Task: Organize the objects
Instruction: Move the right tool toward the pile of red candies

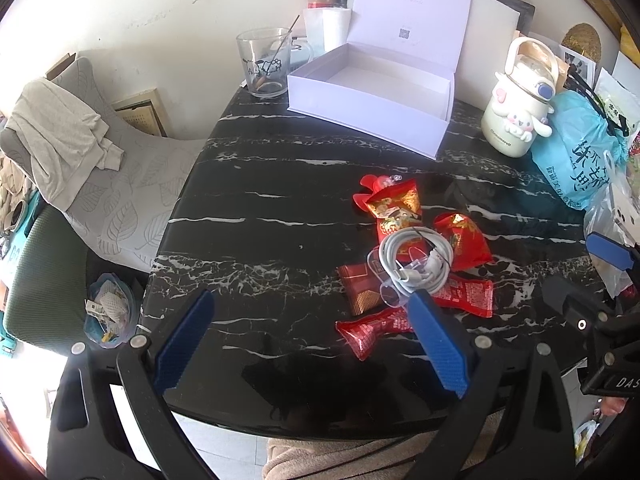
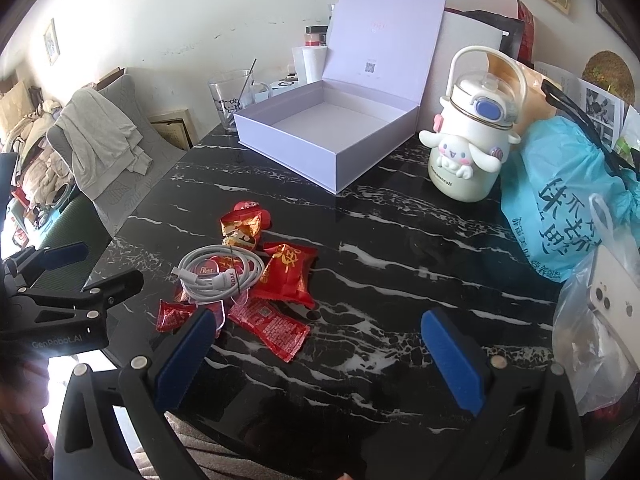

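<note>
**Operator:** Nearest me is the left tool (image 1: pixel 312 344), jaws spread wide with nothing between them, low over the near edge of the counter (image 1: pixel 260 240). Its right finger is just in front of the pile. The right tool (image 2: pixel 320 354) is spread apart and empty too, with the pile off to its left.

**Partner:** What is in the pile?

**Operator:** A coiled white cable (image 2: pixel 218 272) lies on top of several red snack packets (image 2: pixel 288 274), with a clear plastic piece (image 1: pixel 386 288) under the coil. All of it sits mid-counter, well apart from the open white box (image 2: pixel 320 132) at the far side, which I judge to be where it goes.

**Partner:** How will the cable handle?

**Operator:** Light and springy, I expect. A thin tie seems to bind the coil. I'd pinch across the bundled strands near the plug ends, so the loops stay together.

**Partner:** And the packets?

**Operator:** Light, soft and slick, with crinkly film. I'd take one by its flat sealed end, not the puffed middle. Lifting the cable first may drag the clear piece along.
</note>
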Motion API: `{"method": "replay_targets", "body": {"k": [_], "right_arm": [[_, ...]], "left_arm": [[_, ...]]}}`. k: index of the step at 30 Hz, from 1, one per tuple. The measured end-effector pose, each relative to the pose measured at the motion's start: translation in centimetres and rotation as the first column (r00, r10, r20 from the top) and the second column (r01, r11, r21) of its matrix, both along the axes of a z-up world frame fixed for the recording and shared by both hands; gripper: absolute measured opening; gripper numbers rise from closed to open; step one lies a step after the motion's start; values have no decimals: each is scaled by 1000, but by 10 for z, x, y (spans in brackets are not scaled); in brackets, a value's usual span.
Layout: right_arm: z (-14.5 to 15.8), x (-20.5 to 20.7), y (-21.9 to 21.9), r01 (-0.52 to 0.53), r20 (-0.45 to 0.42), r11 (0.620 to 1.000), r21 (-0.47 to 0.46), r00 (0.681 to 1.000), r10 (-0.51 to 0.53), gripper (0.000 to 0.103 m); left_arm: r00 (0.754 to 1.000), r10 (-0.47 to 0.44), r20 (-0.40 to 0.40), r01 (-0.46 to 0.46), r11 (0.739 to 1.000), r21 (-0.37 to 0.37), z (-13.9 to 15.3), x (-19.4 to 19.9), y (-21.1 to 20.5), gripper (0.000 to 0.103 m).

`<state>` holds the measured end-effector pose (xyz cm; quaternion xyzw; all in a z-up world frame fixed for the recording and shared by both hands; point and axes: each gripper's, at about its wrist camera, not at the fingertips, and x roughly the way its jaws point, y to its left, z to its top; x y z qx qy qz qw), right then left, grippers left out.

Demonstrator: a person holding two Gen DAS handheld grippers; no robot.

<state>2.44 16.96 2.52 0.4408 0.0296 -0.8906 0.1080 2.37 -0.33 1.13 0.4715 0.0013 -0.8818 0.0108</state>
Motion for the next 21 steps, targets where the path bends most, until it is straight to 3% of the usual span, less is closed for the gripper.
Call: {"method": "replay_targets", "body": {"k": [21], "right_arm": [[-11, 19, 1, -18, 1, 1000, -13, 1000, 18, 103]], "left_arm": [[1000, -22, -14, 22, 1000, 5, -2, 18, 6, 98]]}}
